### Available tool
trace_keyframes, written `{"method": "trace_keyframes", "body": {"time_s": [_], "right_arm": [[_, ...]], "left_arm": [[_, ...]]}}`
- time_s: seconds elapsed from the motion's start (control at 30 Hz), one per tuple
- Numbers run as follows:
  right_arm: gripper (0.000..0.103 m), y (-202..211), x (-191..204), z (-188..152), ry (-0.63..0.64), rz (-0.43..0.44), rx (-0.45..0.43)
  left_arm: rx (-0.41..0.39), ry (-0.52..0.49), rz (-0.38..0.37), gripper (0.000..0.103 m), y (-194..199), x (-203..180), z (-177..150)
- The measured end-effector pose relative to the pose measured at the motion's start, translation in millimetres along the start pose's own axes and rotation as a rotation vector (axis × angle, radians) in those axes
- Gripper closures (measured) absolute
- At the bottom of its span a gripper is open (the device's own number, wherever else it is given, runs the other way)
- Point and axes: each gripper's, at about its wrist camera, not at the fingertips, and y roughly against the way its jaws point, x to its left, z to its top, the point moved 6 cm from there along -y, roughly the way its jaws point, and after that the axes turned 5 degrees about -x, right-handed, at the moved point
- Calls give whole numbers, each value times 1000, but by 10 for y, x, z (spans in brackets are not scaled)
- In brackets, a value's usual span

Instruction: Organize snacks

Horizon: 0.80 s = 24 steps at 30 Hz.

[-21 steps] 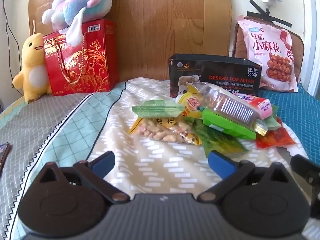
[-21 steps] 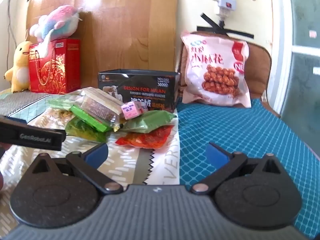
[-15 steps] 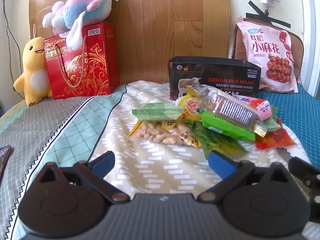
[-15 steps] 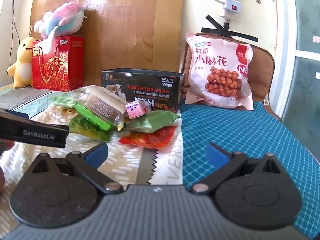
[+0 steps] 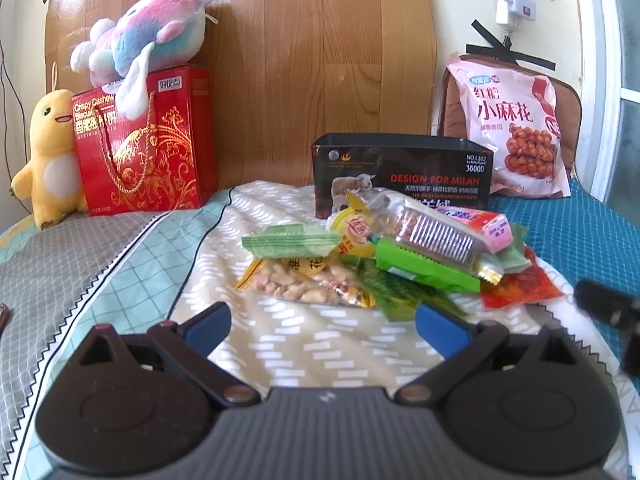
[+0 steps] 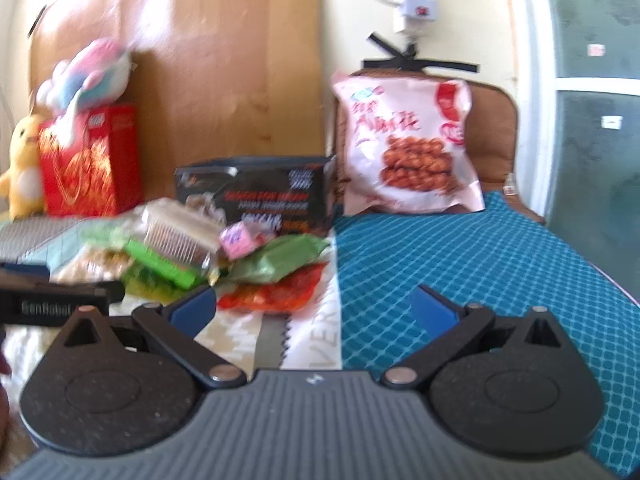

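Observation:
A heap of snack packets lies on the bed: a clear peanut bag (image 5: 308, 282), a pale green packet (image 5: 292, 240), a bright green box (image 5: 426, 268), a clear biscuit pack (image 5: 428, 232) (image 6: 180, 234), a red packet (image 5: 520, 288) (image 6: 276, 294) and an olive green pouch (image 6: 280, 258). Behind the heap stands an open black box (image 5: 400, 176) (image 6: 260, 192). My left gripper (image 5: 322, 326) is open just short of the peanut bag, nothing between its blue pads. My right gripper (image 6: 312, 310) is open too, over the bedding right of the heap, near the red packet.
A big pink snack bag (image 5: 516, 132) (image 6: 408, 144) leans on a brown cushion at the back right. A red gift box (image 5: 144, 144) with a plush toy (image 5: 144, 40) on top and a yellow plush (image 5: 48, 152) stand at the back left against the wooden headboard.
Both views have shifted slightly toward the snack heap. The right wrist view is now blurred by motion and has swung a little to the left. Both grippers stay open.

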Motion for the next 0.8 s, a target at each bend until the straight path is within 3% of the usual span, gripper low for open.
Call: {"method": "trace_keyframes", "body": {"time_s": [0.23,0.4,0.57,0.67,0.8], "right_arm": [[0,242,49,107,32,-145,-239],[0,255,156,115,104,-117,-240],[0,86,232,52,123,-75,-111],[0,93,181,29,82,-76,-109],[0,109,192,17,77,-73,-111]], "left_arm": [[-71,-17,20,9,74,-41,15],[-171,-20,23,10,197,-24,44],[-309,33,48,0,412,47,112],[-389,57,45,0,550,88,126],[-386,20,51,0,563,32,136]]}}
